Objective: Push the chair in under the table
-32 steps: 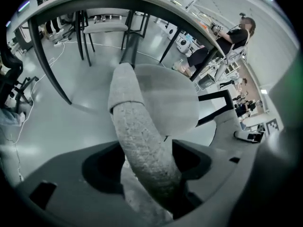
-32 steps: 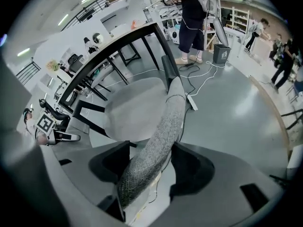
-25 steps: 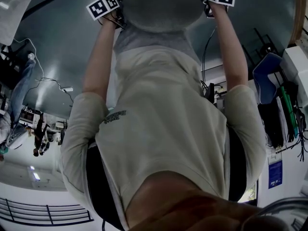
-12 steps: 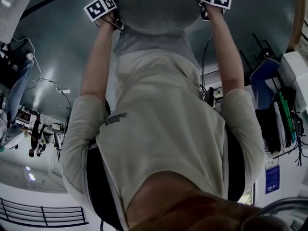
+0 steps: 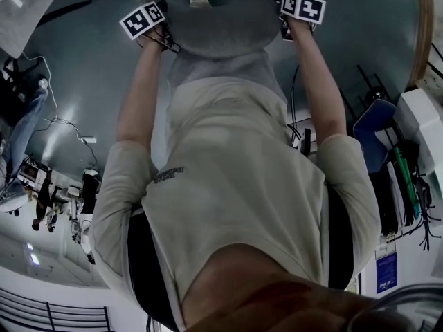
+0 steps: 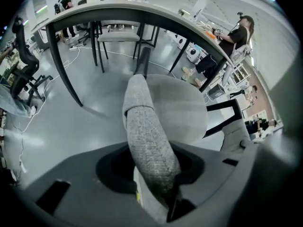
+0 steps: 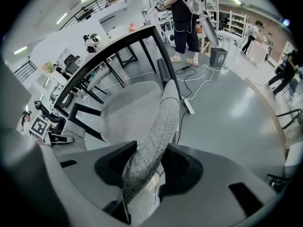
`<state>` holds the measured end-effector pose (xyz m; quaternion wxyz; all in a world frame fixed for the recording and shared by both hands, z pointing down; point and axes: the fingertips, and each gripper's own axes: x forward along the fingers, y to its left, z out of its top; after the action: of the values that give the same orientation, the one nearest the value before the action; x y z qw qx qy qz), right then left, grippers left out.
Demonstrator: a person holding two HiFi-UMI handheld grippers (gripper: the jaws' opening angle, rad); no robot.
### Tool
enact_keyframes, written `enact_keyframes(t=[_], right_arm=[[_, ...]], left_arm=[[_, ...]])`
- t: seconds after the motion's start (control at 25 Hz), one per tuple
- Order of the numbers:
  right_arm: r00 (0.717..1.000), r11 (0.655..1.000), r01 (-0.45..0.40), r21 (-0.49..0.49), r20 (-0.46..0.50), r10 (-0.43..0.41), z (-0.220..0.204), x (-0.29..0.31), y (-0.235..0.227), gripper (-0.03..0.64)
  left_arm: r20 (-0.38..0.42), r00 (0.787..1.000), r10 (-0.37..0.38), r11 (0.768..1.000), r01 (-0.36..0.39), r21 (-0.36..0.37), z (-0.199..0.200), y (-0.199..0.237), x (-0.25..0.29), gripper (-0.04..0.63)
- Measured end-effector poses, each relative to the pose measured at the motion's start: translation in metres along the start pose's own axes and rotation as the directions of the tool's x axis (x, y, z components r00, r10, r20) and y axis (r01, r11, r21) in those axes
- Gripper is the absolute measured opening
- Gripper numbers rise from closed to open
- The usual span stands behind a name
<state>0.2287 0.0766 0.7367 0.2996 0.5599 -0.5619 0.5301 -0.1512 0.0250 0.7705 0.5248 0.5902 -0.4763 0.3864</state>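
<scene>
The chair has a grey fabric backrest and a round grey seat, and it stands on the floor in front of a table with dark legs. In the head view both arms reach to the backrest's top edge. My left gripper straddles that edge near its left end; its jaws have just been closing and now press on the fabric. My right gripper grips the edge near the right end in the same way, its jaws having just closed in too. The seat faces the table.
A power strip with cables lies on the floor right of the chair, with a bin and a standing person beyond. Another chair sits at the table's far side. An office chair stands at the left.
In the head view both marker cubes have drawn slightly inward and lower along the chair back. The arms have otherwise barely moved.
</scene>
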Motion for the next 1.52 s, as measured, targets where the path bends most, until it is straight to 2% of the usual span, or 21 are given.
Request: enact_keyframes(t=[0.36,0.96,1.52], right_arm=[[0.999,1.0,-0.025,0.005,0.03,0.025,0.069,0.004,0.003,0.163],[1.0,1.0,-0.008,-0.019,0.021,0.008,0.153,0.028,-0.007,0.167],[1.0,0.999,-0.021,-0.051,0.022,0.022,0.232,0.045,-0.021,0.167]], left_arm=[[0.044,0.999,-0.011,0.997,0.014,-0.074,0.048,-0.014,-0.002,0.172],[0.052,0.999,-0.007,0.998,0.01,-0.065,0.131,-0.039,0.019,0.173],[0.102,0.995,-0.022,0.991,0.034,-0.126,0.191,-0.069,0.033,0.18]])
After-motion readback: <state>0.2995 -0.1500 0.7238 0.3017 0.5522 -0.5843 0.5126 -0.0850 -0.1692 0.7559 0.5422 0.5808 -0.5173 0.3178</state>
